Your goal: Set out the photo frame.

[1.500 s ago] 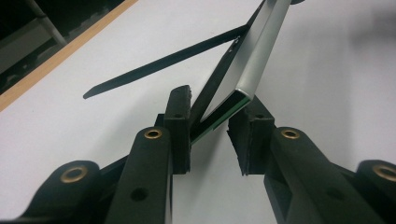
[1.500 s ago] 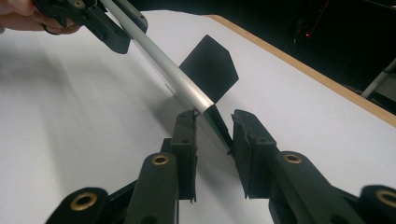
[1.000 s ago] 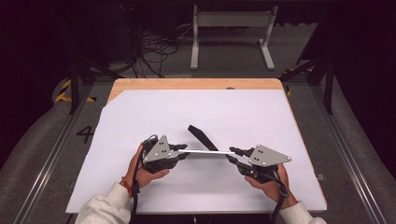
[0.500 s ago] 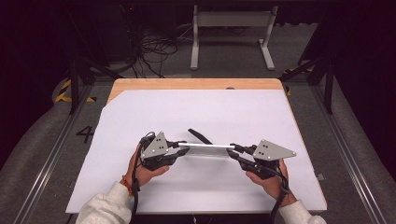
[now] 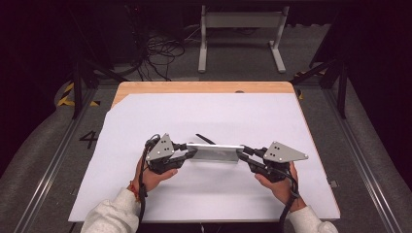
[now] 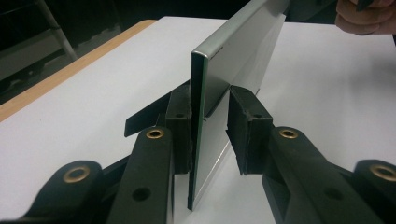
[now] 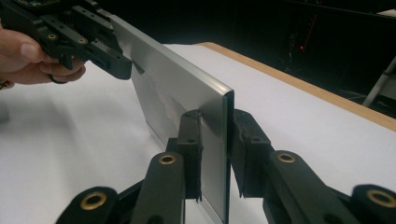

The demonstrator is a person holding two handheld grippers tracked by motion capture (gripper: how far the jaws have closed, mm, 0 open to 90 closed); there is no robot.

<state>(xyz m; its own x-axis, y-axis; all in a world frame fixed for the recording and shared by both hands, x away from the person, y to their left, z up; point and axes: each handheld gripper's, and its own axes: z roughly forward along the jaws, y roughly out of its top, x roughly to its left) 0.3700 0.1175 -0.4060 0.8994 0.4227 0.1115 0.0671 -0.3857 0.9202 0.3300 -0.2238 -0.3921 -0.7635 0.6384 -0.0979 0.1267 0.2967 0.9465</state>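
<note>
Unmarked silver panel (image 5: 214,151) on edge over white sheet (image 5: 145,194), left gripper (image 5: 187,149) and right gripper (image 5: 242,151) fingers clamped on its ends.

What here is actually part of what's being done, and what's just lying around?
In the job: silver panel; left gripper and right gripper, each clamped on one end of it.
Lying about: black strip behind the panel; white sheet; cables and metal stand on the floor.
</note>
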